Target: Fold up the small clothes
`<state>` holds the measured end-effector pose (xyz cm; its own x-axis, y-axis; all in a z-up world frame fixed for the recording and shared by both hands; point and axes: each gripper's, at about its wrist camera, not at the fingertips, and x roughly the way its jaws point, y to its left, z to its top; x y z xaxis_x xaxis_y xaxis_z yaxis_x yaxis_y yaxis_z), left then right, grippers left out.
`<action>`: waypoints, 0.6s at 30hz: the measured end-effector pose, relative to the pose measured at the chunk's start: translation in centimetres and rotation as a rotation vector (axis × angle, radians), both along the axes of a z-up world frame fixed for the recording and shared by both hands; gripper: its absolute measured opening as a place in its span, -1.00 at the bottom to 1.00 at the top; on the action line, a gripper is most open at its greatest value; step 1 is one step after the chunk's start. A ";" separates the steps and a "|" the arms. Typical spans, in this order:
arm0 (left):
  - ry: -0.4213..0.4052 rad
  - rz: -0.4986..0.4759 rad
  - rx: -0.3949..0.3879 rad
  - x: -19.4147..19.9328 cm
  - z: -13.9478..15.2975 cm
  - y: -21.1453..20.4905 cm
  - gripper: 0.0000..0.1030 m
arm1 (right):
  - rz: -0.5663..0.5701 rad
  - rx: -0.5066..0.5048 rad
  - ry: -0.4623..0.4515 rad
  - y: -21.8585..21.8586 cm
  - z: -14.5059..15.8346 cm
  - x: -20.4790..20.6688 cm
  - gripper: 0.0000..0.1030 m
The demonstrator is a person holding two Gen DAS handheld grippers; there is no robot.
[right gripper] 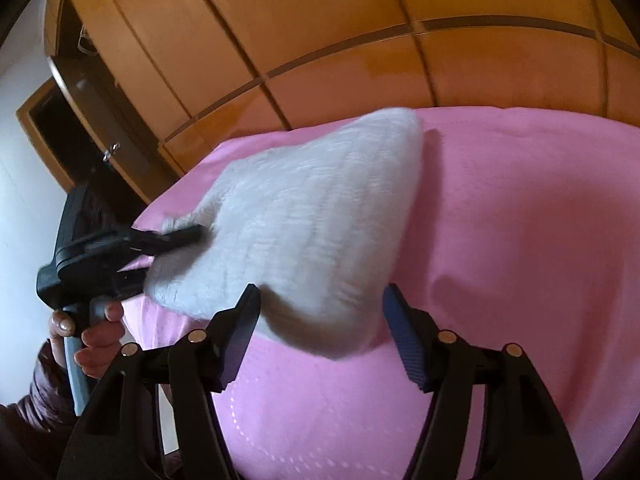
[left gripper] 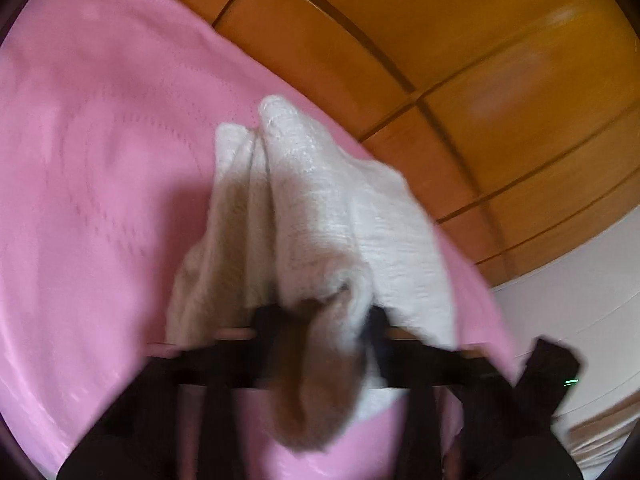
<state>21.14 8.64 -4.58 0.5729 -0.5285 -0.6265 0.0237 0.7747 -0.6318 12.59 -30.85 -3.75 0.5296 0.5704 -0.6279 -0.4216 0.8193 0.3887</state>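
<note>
A white knitted garment (left gripper: 320, 208) (right gripper: 304, 216) is lifted in a bunch above the pink bedspread (left gripper: 100, 160) (right gripper: 520, 240). My left gripper (left gripper: 326, 320) is shut on a gathered fold of it, and cloth spills over and under the blurred fingers. In the right wrist view the left gripper (right gripper: 180, 236) pinches the garment's left edge, with a hand (right gripper: 96, 332) on its handle. My right gripper (right gripper: 320, 320) stands open. The garment's hanging lower edge lies between its two fingers (right gripper: 240, 328), and the pads do not visibly press on it.
A wooden wardrobe (left gripper: 480, 60) (right gripper: 320, 40) stands close behind the bed. Its end door (right gripper: 80, 128) at the left is ajar beside a white wall (right gripper: 20, 200). A dark shape with a small green light (left gripper: 560, 376) sits at the lower right.
</note>
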 end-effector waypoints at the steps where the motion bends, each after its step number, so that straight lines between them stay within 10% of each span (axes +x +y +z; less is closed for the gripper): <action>1: -0.016 0.015 0.021 0.0 0.5 0.0 -0.76 | 0.010 -0.017 -0.008 1.4 0.0 -0.1 0.15; 9: -0.004 0.091 0.337 0.2 -1.2 -0.7 -0.71 | 0.080 -0.140 -0.002 5.7 -2.8 -0.8 0.15; 13: -0.100 0.164 0.413 -1.9 1.7 -1.5 -0.01 | 0.088 -0.121 -0.008 4.2 -1.4 -0.7 0.24; 18: -0.237 0.183 0.410 -3.3 4.9 -2.0 -0.01 | 0.026 -0.045 -0.048 0.5 2.4 0.2 0.22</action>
